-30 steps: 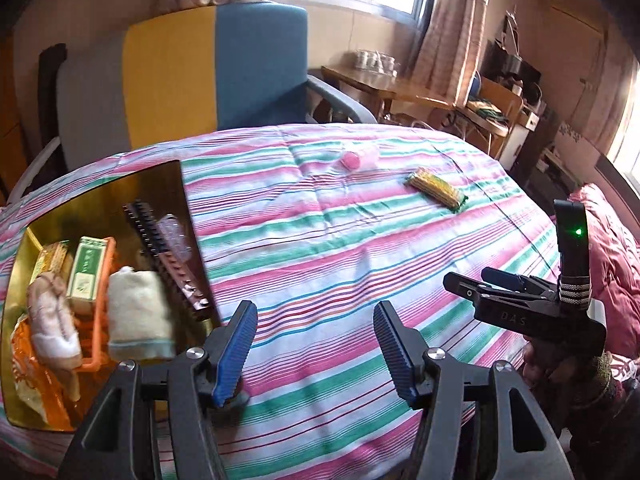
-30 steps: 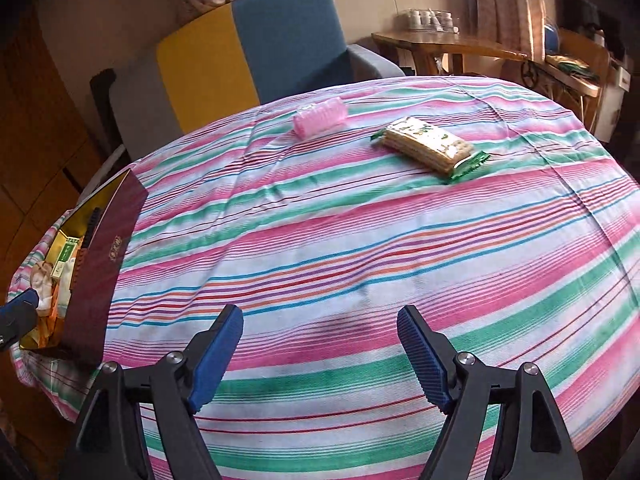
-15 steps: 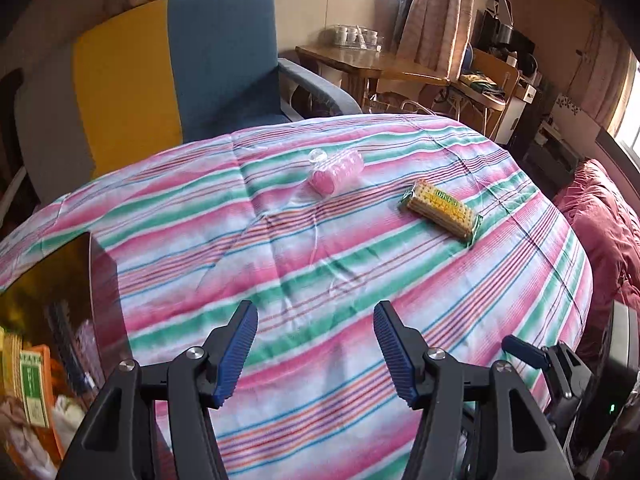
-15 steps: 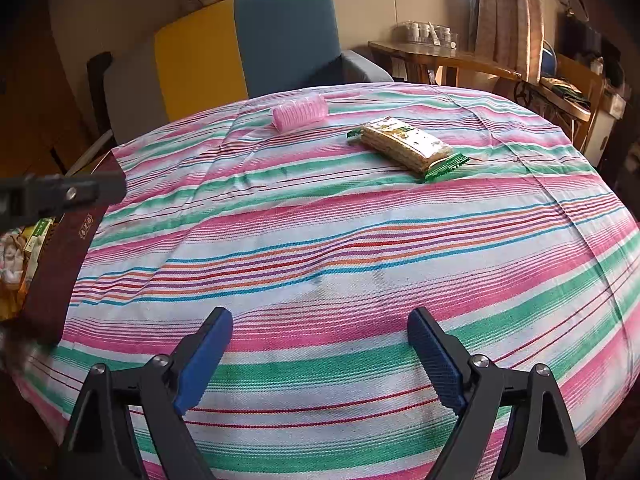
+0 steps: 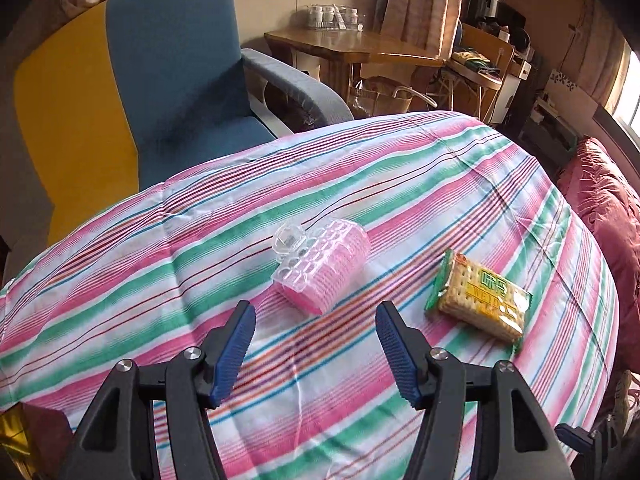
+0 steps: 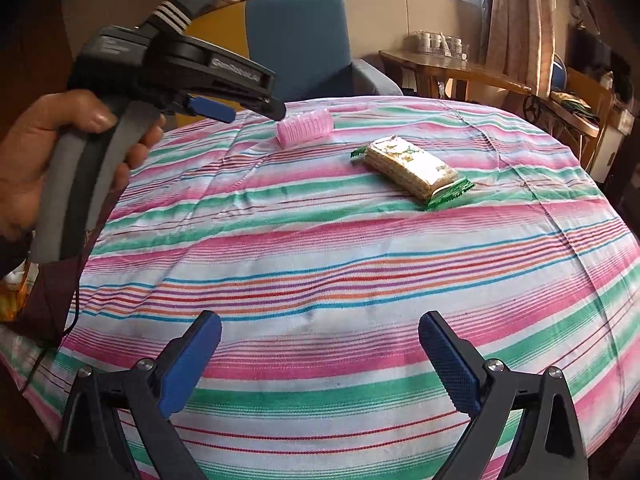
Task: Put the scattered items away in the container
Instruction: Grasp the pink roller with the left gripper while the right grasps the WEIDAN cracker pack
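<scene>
Inspection of both wrist views found two items lying on the striped cloth [image 5: 400, 184]. Nearest the left gripper [image 5: 316, 344] was a pink ribbed case with a clear plastic lid [image 5: 324, 270], resting on the cloth just ahead of the blue pads [image 5: 236, 344] and slightly above the gap between them. To its right, apart from it, lay a biscuit packet [image 5: 478, 300] with green crimped ends, flat on the cloth. The left jaws stood apart with nothing between them; they had just been opening further. In the right wrist view this gripper was seen from the side, held by the person's left hand [image 6: 48, 156] over the far left part of the cloth, its tip close to the pink case.

The right gripper [image 6: 320, 364] hovered low over the near part of the cloth, well short of both items. Its jaws were spread wide and empty, having just been opening.

Only a gold-lined corner of the container [image 5: 16, 436] showed at the lower left edge of the left wrist view. A blue and yellow armchair [image 5: 176, 80] stood behind the cloth-covered surface, with a wooden table [image 5: 352, 46] beyond it.
</scene>
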### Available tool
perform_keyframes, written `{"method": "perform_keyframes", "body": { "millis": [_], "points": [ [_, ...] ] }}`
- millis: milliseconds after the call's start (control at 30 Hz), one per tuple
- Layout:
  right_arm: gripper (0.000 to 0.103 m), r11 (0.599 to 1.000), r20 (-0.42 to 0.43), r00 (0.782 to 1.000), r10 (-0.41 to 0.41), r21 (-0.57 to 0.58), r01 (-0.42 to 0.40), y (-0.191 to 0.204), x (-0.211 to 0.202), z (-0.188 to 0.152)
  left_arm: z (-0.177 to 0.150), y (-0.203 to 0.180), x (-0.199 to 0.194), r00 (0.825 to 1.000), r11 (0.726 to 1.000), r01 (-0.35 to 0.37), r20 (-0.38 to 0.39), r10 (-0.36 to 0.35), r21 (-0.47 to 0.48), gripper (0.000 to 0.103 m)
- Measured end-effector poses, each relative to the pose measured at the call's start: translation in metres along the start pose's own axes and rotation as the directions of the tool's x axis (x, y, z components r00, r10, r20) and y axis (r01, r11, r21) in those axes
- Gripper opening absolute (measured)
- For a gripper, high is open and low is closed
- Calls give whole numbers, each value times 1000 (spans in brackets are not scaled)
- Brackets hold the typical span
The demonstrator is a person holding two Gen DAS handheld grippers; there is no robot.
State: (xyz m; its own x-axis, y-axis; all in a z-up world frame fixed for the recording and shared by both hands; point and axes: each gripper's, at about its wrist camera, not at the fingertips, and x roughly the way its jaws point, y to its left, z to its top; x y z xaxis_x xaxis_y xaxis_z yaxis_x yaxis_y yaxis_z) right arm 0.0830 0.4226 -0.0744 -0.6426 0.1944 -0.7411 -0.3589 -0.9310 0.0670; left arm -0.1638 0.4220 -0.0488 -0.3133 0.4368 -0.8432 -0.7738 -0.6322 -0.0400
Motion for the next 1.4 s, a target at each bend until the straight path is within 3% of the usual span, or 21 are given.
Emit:
{"method": "perform_keyframes", "body": {
  "millis": [167, 367, 467, 567, 667, 767, 1133, 1400],
  "points": [
    [100, 1000, 33, 999, 0, 14, 0, -26, 10, 27, 11, 5, 33, 999, 1000, 6, -47, -6, -8, 64],
    [100, 998, 74, 997, 22, 49, -25, -61, 39, 70, 12, 10, 48, 998, 999, 39, -40, -40, -36, 64],
    [100, 1000, 61, 998, 15, 16, -16, -72, 64, 91, 9, 9, 45, 999, 998, 45, -23, -46, -35, 55],
    [100, 1000, 20, 999, 30, -11, -29, -79, 89, 108, 4, 10, 42, 998, 998, 51, -18, -52, -40, 53],
    [91, 999, -27, 999, 40, -34, -41, -81, 106, 117, -3, 8, 39, 999, 998, 49, -17, -50, -28, 52],
    [67, 997, -60, 997, 42, -63, -46, -78, 112, 118, -12, 8, 32, 998, 998, 58, -24, -58, -28, 52],
    [49, 998, -99, 994, 54, -24, -57, -59, 91, 96, -73, 11, -8, 997, 988, 37, -61, -47, -150, 52],
    [49, 994, -102, 988, 113, 15, -112, -24, 58, 61, -140, 14, -55, 998, 972, -8, -55, -5, -233, 52]
  ]
}}
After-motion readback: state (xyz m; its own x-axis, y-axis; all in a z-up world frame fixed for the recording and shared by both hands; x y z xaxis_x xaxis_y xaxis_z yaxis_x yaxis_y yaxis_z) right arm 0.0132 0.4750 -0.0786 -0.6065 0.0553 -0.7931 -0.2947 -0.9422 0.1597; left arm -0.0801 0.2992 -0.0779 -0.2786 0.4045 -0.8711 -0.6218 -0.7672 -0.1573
